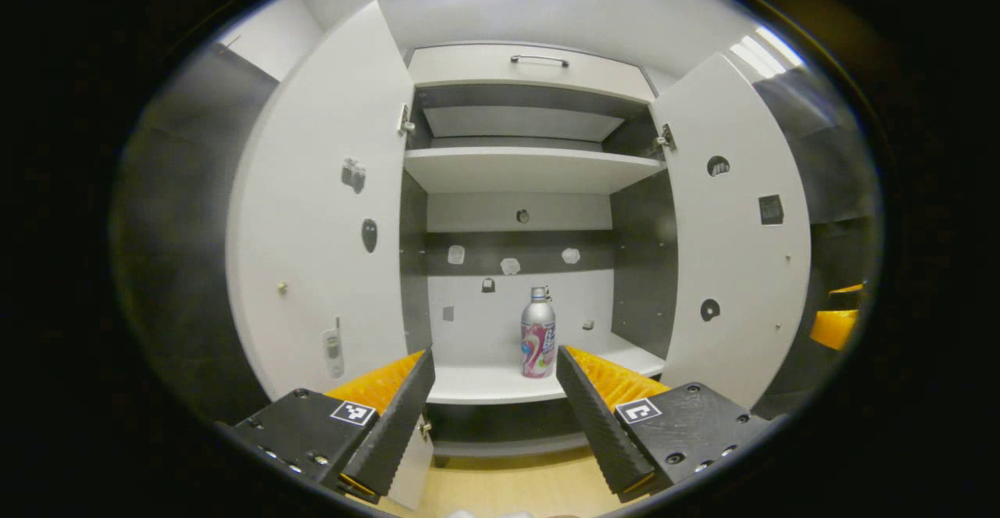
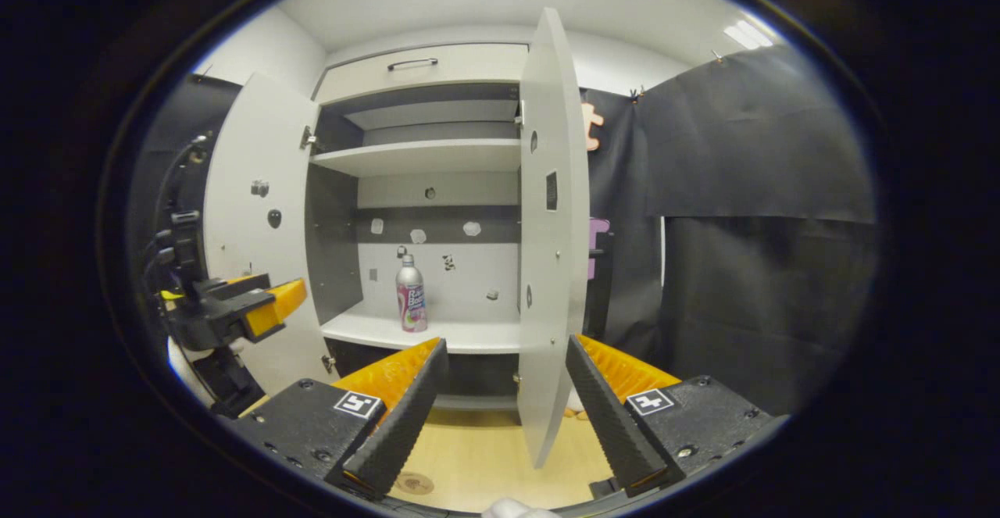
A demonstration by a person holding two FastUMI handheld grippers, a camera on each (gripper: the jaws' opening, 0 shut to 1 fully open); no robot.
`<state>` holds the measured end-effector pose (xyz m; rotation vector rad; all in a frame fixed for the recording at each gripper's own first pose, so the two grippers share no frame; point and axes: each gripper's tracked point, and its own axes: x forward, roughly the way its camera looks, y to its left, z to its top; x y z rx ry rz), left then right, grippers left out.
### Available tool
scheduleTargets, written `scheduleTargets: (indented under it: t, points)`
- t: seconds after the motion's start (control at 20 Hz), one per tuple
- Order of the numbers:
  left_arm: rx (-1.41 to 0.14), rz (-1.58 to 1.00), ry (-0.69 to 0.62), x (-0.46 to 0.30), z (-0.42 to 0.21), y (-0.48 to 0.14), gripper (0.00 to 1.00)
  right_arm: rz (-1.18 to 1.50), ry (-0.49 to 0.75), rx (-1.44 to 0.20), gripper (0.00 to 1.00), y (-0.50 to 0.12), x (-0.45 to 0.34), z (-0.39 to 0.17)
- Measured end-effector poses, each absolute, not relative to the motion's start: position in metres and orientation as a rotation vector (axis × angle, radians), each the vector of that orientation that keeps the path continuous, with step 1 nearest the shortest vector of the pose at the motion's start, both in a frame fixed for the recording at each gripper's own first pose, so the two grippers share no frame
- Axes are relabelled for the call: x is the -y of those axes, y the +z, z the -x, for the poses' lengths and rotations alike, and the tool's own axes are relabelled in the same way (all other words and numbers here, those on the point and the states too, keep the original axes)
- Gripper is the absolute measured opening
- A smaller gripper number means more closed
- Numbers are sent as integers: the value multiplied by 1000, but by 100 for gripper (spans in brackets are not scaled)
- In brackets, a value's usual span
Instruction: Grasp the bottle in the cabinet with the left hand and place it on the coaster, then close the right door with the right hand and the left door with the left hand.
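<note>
The left claw [image 1: 494, 401] is spread wide and empty. The bottle [image 1: 538, 334] stands upright on the cabinet's lower shelf [image 1: 484, 384], straight ahead and apart. The right claw [image 2: 506, 405], also wide and empty, faces the right door's [image 2: 551, 229] edge.

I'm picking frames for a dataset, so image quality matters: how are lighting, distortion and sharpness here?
Left gripper view: ceiling light panels blow out at the top; fisheye bows the open doors; the bottle is sharp. Right gripper view: even light, a dim cloth wall, the right door curved, the coaster small near the edge.
</note>
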<state>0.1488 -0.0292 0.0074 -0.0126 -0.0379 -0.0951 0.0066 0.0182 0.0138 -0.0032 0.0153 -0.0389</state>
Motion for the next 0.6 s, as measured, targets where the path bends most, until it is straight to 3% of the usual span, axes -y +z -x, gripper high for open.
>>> scheduleTargets:
  t: [0.6]
  points:
    - [38, 7, -141, 100, -337, -16, 96, -7, -109, -62, 99, 19, -11, -15]
